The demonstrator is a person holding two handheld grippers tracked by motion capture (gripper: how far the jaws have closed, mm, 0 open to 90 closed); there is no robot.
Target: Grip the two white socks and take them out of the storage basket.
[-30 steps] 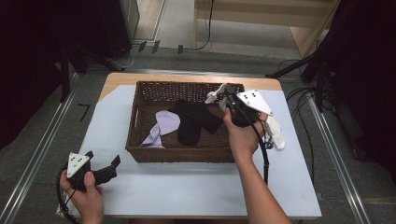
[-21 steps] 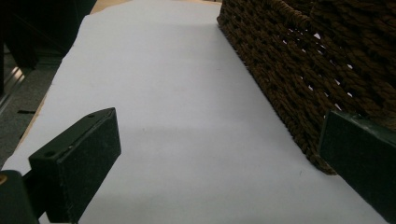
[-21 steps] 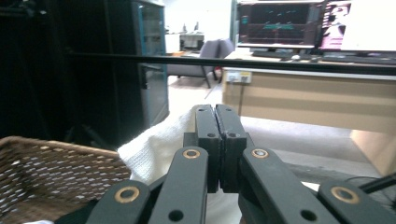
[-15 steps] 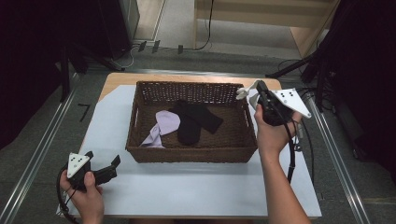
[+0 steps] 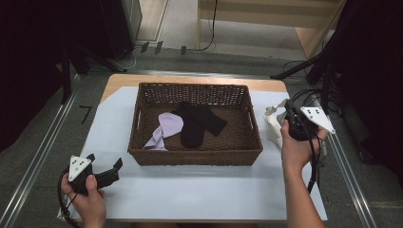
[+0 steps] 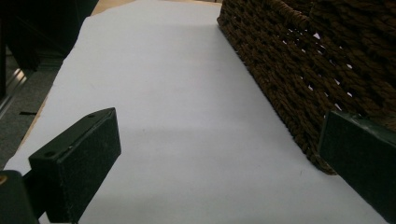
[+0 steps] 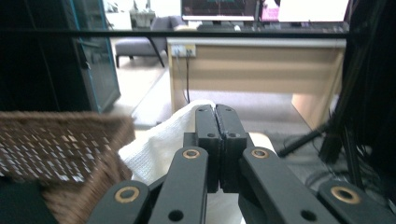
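A brown wicker basket [image 5: 195,159] stands mid-table and holds a lilac sock [image 5: 166,127] and black socks [image 5: 197,121]. Just right of the basket, my right gripper [image 5: 286,110] is shut on a white cloth [image 5: 273,122] that hangs from its tips. In the right gripper view its jaws [image 7: 216,109] are pressed together, the white cloth [image 7: 159,137] bunches at their left and the basket corner [image 7: 46,140] lies lower left. My left gripper [image 5: 104,161] rests open and holds nothing near the front left edge. Its own view [image 6: 219,154] shows the basket wall [image 6: 299,70] at right.
A white sheet [image 5: 199,190] covers the table, bare in front of the basket and to its left [image 6: 163,93]. Cables [image 5: 311,161] trail off the right edge. A wooden desk [image 7: 252,70] stands beyond the table, and metal rails [image 5: 43,152] run along the floor.
My right gripper has carried the white cloth from above the basket's far right corner out to the right and down beside the basket. The left gripper has stayed put.
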